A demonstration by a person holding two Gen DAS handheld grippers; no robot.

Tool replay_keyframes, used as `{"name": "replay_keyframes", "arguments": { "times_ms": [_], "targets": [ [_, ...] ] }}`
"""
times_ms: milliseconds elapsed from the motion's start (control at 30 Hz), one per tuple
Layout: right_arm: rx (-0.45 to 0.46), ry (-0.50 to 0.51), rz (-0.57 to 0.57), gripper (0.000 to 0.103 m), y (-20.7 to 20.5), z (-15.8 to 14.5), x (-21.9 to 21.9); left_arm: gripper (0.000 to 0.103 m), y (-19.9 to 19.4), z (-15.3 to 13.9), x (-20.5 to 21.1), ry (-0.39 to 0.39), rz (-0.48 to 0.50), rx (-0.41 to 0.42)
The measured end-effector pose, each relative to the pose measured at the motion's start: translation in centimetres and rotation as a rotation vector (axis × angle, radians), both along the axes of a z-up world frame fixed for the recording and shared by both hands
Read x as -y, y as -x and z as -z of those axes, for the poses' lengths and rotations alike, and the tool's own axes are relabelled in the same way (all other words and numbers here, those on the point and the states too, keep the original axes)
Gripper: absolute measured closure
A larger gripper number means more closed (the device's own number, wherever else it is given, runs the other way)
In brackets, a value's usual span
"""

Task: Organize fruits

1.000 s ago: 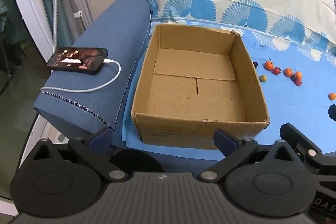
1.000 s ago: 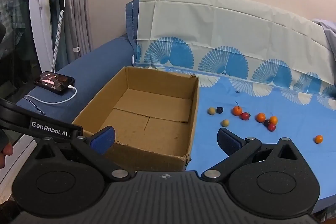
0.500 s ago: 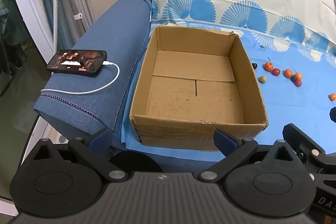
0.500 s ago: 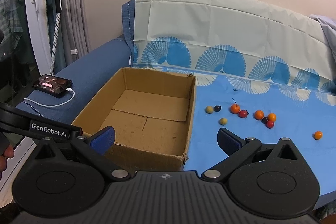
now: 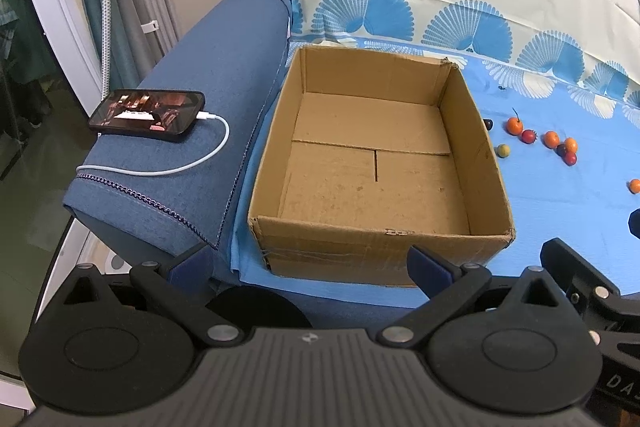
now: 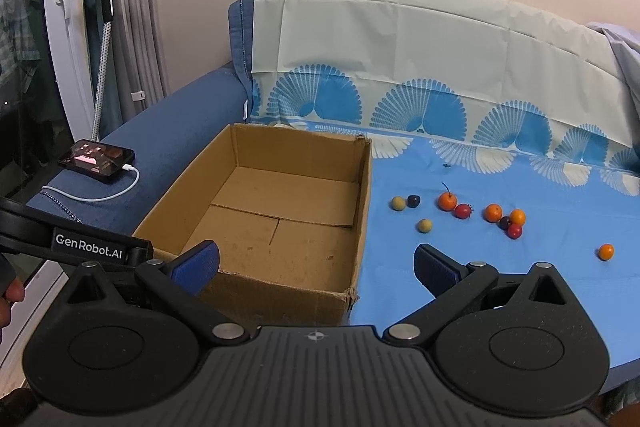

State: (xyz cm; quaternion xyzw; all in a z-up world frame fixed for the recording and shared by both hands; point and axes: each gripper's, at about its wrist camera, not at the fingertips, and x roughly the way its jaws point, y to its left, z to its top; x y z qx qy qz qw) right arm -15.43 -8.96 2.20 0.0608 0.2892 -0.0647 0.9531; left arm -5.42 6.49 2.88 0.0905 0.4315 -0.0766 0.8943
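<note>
Sofa seat under blue fan-print cloth (image 6: 500,267), filling the right wrist view from 9 to 3 o'clock. Cardboard box (image 6: 362,219), open-topped and empty, left of centre in the right wrist view, dead centre in the left wrist view (image 5: 486,151). Left gripper (image 5: 308,265), fingers spread wide, nothing between them, aimed at the near box wall. Right gripper (image 6: 316,265), likewise wide apart and empty, straddling the box's near right corner. Phone (image 5: 148,115) with white cable on the blue armrest, 9 o'clock of the box. Fruits (image 6: 492,213), small orange, red, dark and pale-yellow rounds, scattered on the cloth at 3 o'clock of the box, well apart from both grippers; lone orange one (image 6: 606,251) farther toward 4 o'clock. Since a second ago: both views shifted only slightly, no fruit moved, box unfilled; sorting judged not yet begun. Hard to make out: fruit kinds too small to name; pale-yellow piece nearest the box hidden behind its wall in the left wrist view; fingertip of a hand cut off at the right wrist view's left edge.
</note>
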Motion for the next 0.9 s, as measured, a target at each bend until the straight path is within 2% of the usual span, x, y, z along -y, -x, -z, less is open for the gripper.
{"name": "replay_keyframes", "arguments": {
  "times_ms": [900],
  "targets": [
    [-0.001,-0.044,0.001,0.000,-0.1,0.8,1.0,0.000,0.0,0.2,1.0,-0.025,0.006,-0.001]
  ]
}}
